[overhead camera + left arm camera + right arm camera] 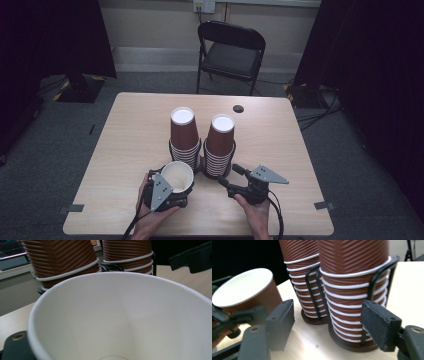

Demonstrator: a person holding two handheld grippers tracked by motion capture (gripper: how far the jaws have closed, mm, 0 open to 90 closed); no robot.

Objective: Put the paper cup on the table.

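At table's near edge, left gripper (172, 192) clamps single cup (177, 176), mouth up; right gripper (231, 176) jaws wide, nothing between, beside right cup stack (220, 145).

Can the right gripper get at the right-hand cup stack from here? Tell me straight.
Probably yes. The right gripper has its jaws open just short of the right-hand cup stack, with nothing between; only the black wire holder rings its lower cups.

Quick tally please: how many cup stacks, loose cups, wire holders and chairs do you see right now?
Stacks of brown ribbed paper cups: 2
Loose brown paper cup with white inside, in the left claw: 1
Black wire cup holders: 2
Black folding chair: 1
Total: 6
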